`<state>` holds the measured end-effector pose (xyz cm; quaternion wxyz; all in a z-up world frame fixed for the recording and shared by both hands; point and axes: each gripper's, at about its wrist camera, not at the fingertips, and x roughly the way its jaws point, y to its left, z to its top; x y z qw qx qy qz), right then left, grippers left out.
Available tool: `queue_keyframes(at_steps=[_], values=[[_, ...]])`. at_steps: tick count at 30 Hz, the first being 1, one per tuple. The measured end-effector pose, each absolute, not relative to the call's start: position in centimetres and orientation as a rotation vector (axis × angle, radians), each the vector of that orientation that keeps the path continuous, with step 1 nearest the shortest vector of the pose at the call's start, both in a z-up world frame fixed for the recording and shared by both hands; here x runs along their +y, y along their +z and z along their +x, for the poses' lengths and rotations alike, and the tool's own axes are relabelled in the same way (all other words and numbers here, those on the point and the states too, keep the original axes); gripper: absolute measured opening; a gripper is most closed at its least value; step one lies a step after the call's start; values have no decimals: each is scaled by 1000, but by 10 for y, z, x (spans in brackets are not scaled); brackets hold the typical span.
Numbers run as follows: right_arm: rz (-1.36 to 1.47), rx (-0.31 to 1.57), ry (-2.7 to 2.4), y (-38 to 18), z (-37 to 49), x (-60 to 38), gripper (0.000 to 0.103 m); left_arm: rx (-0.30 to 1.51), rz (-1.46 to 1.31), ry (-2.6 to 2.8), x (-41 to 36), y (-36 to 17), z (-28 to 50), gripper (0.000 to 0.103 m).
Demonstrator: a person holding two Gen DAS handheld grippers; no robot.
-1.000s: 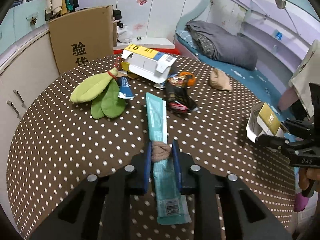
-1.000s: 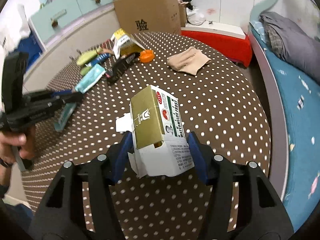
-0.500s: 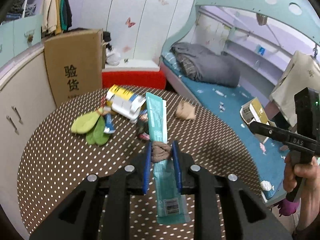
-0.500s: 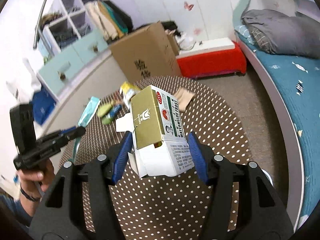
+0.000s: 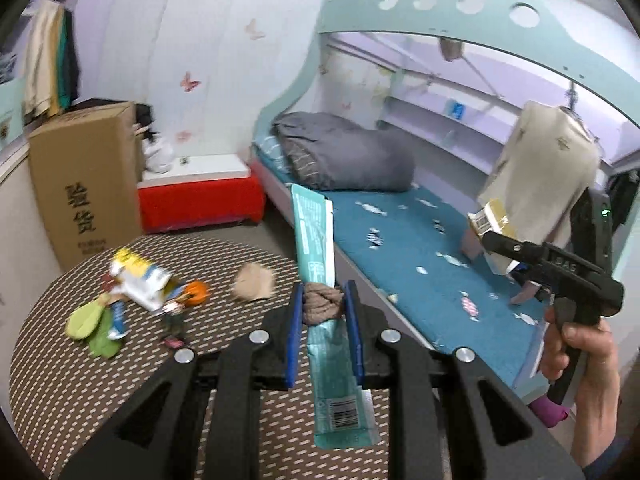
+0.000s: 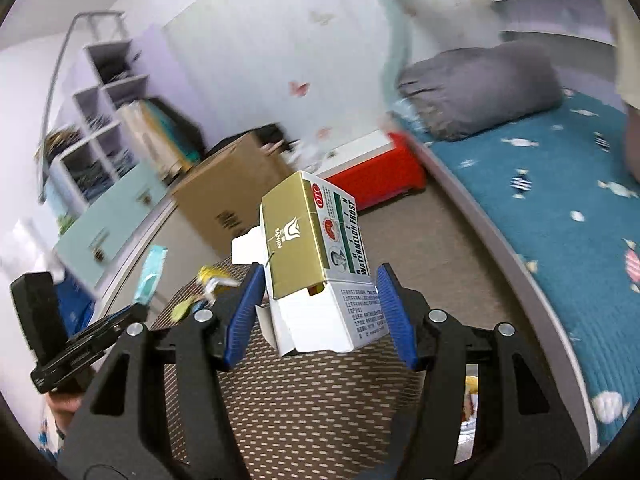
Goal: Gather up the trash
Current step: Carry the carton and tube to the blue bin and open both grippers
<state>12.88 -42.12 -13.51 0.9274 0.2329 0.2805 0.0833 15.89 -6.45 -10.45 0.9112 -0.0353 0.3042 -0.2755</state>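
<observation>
Lifting off the worktop [image 5: 60,380], the left hand-held gripper [image 5: 324,312] now pinches the teal wrapper [image 5: 316,248] and a brown wad above the remaining litter. Opposite, the right hand-held gripper [image 6: 320,300] clamps the medicine box [image 6: 316,264], likewise raised, so 2 pieces seem disposal-bound.

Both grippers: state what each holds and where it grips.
Left gripper pinches the teal wrapper mid-length, with brown rope. Right gripper clamps the gold-and-white carton by its sides.

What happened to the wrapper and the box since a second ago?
Both grippers rose off the dotted table and swung toward the bed. The left gripper kept its teal wrapper, the right gripper its gold-and-white box. The other litter stayed put.
</observation>
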Motion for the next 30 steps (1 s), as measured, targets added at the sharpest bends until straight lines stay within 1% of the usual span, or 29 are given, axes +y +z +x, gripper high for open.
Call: queue_keyframes(at_steps=[6, 14, 20, 26, 30], values=[[592, 584, 13, -157, 107, -483, 57, 635, -32, -669, -126, -103, 161, 20], [685, 622, -108, -197, 95, -532, 57, 732, 7, -781, -204, -131, 166, 20], [764, 683, -156, -239, 105, -551, 58, 859, 30, -823, -256, -166, 183, 20], [824, 764, -175, -285, 119, -561, 59, 1003, 74, -817, -298, -218, 204, 20], [855, 804, -190, -309, 127, -563, 59, 1056, 119, -815, -320, -242, 214, 20]])
